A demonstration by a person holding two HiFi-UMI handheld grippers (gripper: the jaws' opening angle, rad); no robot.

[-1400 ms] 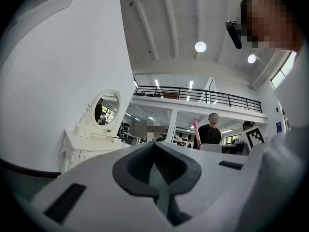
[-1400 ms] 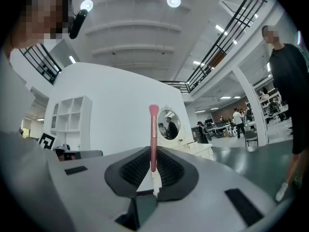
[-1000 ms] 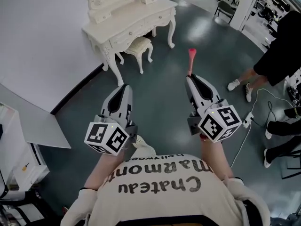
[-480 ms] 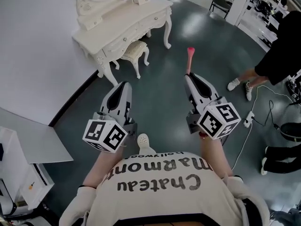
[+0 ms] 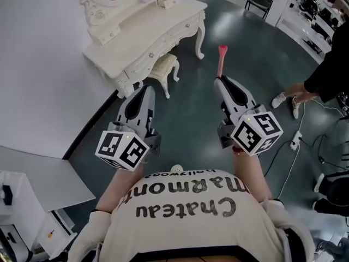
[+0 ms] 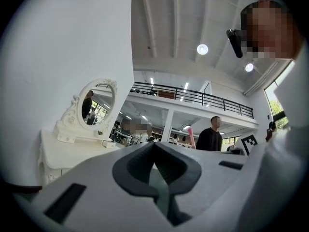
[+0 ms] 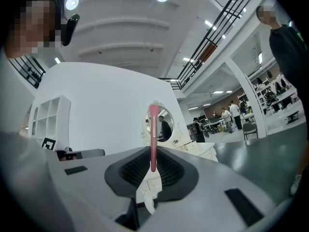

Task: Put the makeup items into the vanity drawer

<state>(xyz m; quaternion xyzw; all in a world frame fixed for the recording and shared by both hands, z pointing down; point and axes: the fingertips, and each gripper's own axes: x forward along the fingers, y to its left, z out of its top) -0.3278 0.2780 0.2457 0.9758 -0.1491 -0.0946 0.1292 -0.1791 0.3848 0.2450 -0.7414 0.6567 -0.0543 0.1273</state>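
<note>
Carrying: right tool [image 5: 218,81] clamps slim pink makeup brush [image 5: 222,56], left tool [image 5: 146,89] closed, empty; next, likely approach far-left white carved vanity [image 5: 136,34], open drawer [image 5: 166,40]

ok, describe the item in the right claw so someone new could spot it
Find the ornate white vanity table at the wall. Right of it, over the dark floor, the right claw is shut on a thin pink makeup brush sticking out past its tip. Nothing else there is pink.

floor [image 5: 188,111]: dark grey | on it: white vanity [image 5: 143,34], stool [image 5: 165,65] tucked partly under
</note>
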